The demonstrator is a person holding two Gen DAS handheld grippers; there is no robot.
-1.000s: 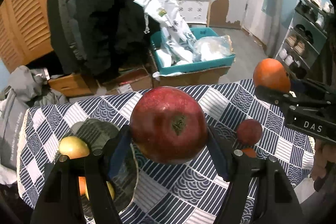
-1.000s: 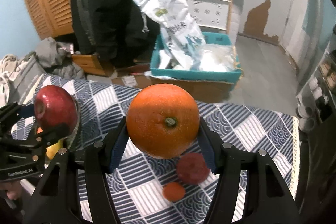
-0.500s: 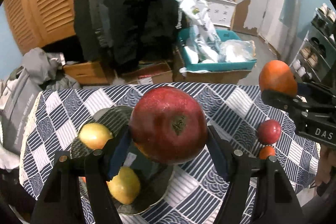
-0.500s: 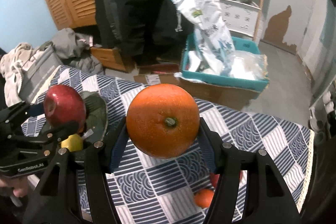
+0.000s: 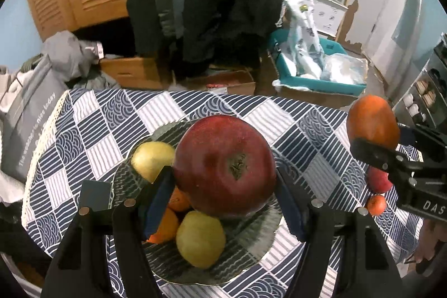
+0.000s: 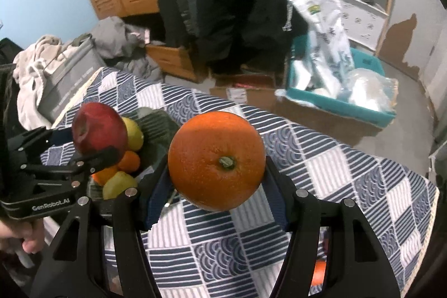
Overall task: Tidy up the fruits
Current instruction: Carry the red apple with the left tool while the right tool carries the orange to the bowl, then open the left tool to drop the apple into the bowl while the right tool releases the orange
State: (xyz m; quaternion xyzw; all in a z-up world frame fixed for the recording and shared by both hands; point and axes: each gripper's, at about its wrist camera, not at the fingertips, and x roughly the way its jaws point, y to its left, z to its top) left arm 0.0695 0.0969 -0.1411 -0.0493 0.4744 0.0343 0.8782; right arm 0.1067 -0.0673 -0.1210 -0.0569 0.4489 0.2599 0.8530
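Risk first: red apple [image 5: 225,166], clamped in left gripper [image 5: 223,203], hung over a dish [image 5: 251,247] already holding yellow and orange fruit; a drop from there could knock them off the bench [image 5: 307,130]. Right gripper [image 6: 216,192] was clamped on the orange [image 6: 216,160], off to the dish's right; both grippers converging could collide. Compared with a second earlier, the dish had shifted from the left edge to directly under the apple, and the loose small fruits [image 5: 377,192] sat further right.
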